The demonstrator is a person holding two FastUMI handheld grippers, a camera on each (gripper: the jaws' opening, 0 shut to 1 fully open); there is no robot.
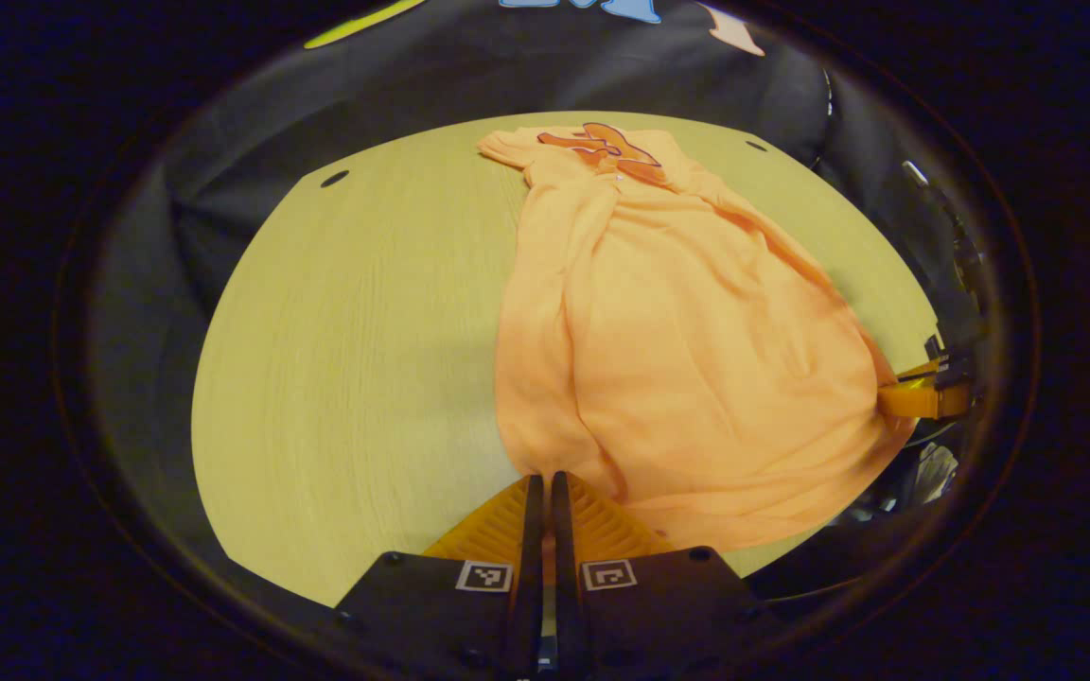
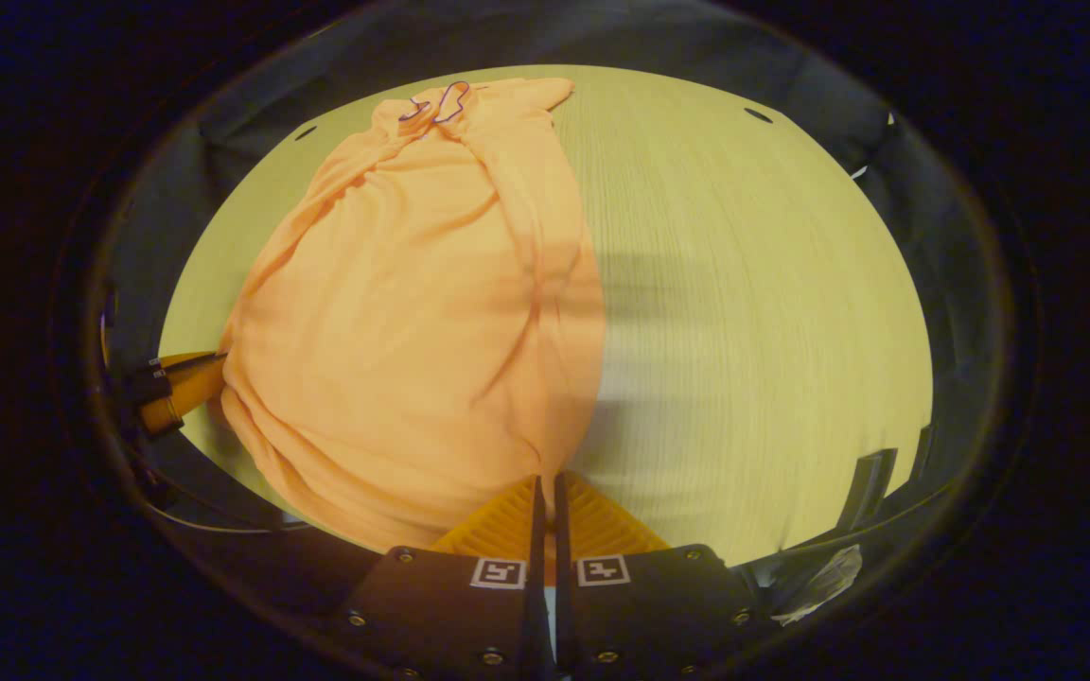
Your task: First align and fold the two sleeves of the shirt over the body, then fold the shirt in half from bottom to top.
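An orange shirt (image 1: 687, 340) lies lengthwise on the pale wooden table (image 1: 365, 359), its collar (image 1: 611, 147) at the far end and its sleeves folded in over the body. My left gripper (image 1: 545, 484) is shut on the near hem corner at the shirt's left side. Farther off to the right, the right gripper (image 1: 919, 392) pinches the other hem corner. In the right gripper view, the shirt (image 2: 413, 312) spreads to the left and my right gripper (image 2: 548, 482) is shut on its near hem corner. The left gripper (image 2: 190, 383) holds the hem at the left.
The table's front edge runs just under both grippers. Bare tabletop (image 2: 744, 284) stretches to the right of the shirt, and also to its left. Small dark holes (image 1: 334, 178) (image 2: 758, 115) mark the table's far corners. Black cloth surrounds the table.
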